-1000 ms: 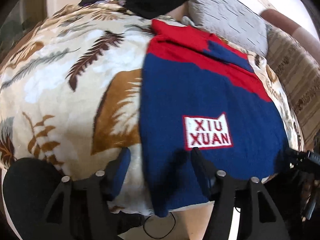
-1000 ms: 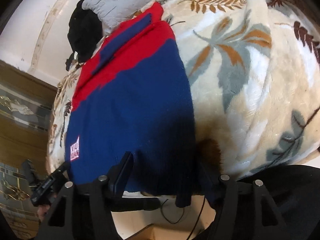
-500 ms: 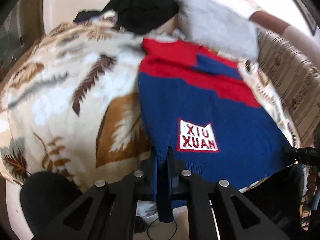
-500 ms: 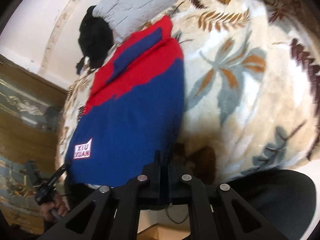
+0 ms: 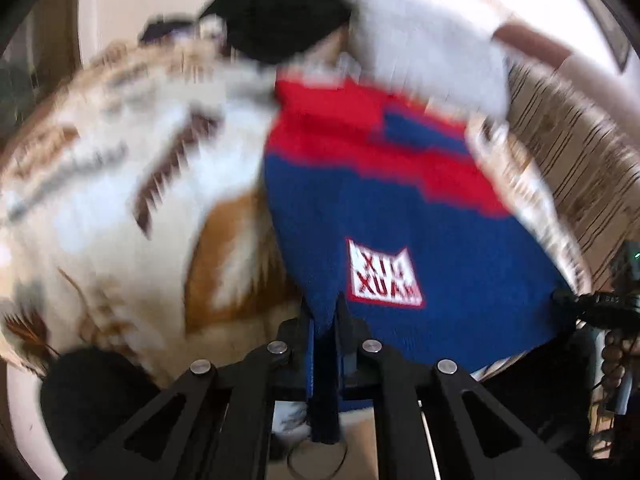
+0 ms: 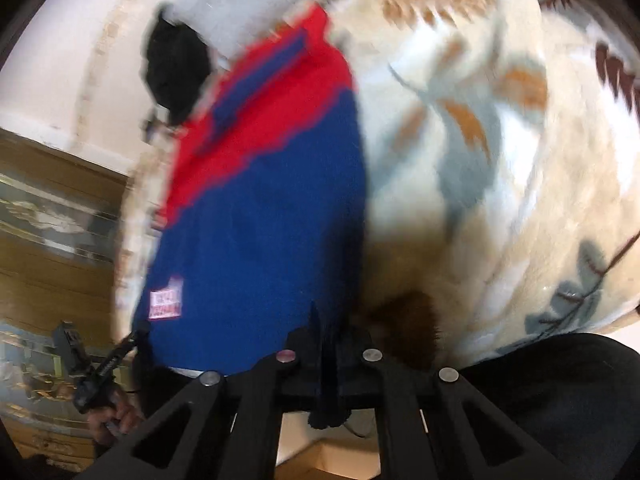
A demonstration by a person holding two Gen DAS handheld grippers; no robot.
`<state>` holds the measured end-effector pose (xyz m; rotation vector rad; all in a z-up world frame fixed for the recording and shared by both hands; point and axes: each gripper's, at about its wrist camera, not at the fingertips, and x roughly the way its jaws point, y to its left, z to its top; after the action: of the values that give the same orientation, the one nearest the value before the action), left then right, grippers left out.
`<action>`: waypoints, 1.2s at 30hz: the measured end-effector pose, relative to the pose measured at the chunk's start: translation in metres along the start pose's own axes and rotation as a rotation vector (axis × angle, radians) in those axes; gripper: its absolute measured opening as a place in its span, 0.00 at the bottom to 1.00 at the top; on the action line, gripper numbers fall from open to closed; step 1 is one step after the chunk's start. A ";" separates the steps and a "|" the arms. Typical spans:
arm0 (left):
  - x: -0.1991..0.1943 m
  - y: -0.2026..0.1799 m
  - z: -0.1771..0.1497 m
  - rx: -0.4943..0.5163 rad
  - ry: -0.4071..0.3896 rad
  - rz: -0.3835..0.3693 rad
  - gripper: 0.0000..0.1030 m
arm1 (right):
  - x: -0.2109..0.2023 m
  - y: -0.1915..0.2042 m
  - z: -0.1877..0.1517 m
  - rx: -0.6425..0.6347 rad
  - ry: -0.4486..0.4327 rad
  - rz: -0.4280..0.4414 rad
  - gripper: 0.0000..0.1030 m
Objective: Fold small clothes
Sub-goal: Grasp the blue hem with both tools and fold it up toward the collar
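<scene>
A small blue and red knit sweater [image 5: 384, 208] with a white "XIU XUAN" patch lies flat on a leaf-patterned blanket [image 5: 120, 184]. My left gripper [image 5: 324, 320] is shut on the near left corner of its blue hem, which is pinched up between the fingers. The same sweater [image 6: 264, 216] fills the left half of the right wrist view. There my right gripper [image 6: 326, 332] is shut on the near right corner of the hem. Both views are blurred by motion.
A grey quilted pillow [image 5: 432, 52] and a black garment [image 5: 280, 12] lie at the far end, beyond the sweater's red top. A striped sofa arm [image 5: 576, 152] borders the right side. The fleece blanket [image 6: 500, 160] spreads wide to the right of the sweater.
Both grippers stood open over the hem a second ago; both have since shut on the hem corners and lifted them slightly off the blanket.
</scene>
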<state>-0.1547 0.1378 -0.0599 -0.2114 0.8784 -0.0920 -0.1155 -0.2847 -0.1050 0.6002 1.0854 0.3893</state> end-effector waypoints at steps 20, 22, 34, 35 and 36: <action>0.040 0.007 0.187 -0.027 -0.227 -0.085 0.13 | 0.000 0.054 0.199 -0.027 -0.269 0.247 0.09; 0.082 0.005 0.226 -0.027 -0.245 -0.013 0.42 | 0.027 0.052 0.248 -0.018 -0.301 0.229 0.14; 0.144 0.061 0.164 -0.169 -0.095 0.111 0.84 | 0.090 0.007 0.140 0.108 -0.179 0.036 0.67; 0.147 0.057 0.160 -0.172 -0.080 0.100 0.84 | 0.101 0.002 0.138 0.156 -0.156 0.066 0.67; 0.156 0.055 0.158 -0.166 -0.054 0.100 0.84 | 0.109 0.000 0.140 0.183 -0.153 0.073 0.67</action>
<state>0.0662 0.1883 -0.0915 -0.3227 0.8416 0.0800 0.0576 -0.2589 -0.1349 0.8203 0.9602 0.3037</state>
